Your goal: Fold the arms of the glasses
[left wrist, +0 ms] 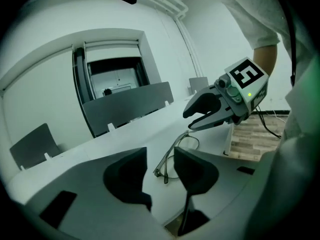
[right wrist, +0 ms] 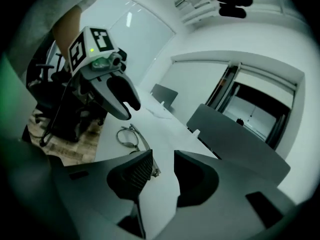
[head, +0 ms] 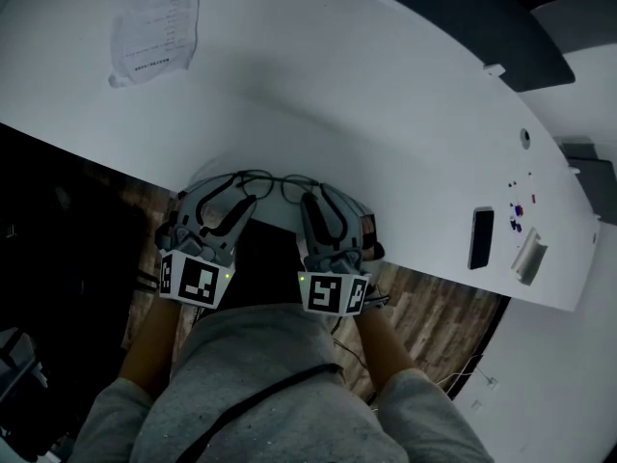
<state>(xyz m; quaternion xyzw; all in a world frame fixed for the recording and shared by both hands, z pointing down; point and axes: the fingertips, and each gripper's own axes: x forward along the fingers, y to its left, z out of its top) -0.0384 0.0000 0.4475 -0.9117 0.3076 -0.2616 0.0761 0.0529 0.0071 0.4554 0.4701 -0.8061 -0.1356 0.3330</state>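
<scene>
Head view: a smooth white curved worktop (head: 386,95). The glasses (head: 275,183) have a thin dark wire frame and rounded lenses. They lie flat at the worktop's near edge, long axis side to side. The left claw (head: 236,205) is just left of the glasses and the right claw (head: 316,205) just right. Both are grey shells with black fingers. A printed paper sheet (head: 154,22) lies well beyond the glasses.

Left gripper view: the left claw (left wrist: 159,160) has black moulded pads, spread and pressing on nothing. The glasses (left wrist: 171,153) lie past the gap, long axis running away toward the right claw (left wrist: 189,121), which hangs over their far end with its fingers parted.

Right gripper view: the right claw (right wrist: 162,159) has one ribbed pad, fingers spread, holding nothing. The glasses (right wrist: 139,140) point lengthwise from that pad toward the left claw (right wrist: 130,110). Their near tip is just beside the ribbed pad; whether it touches is unclear.
</scene>
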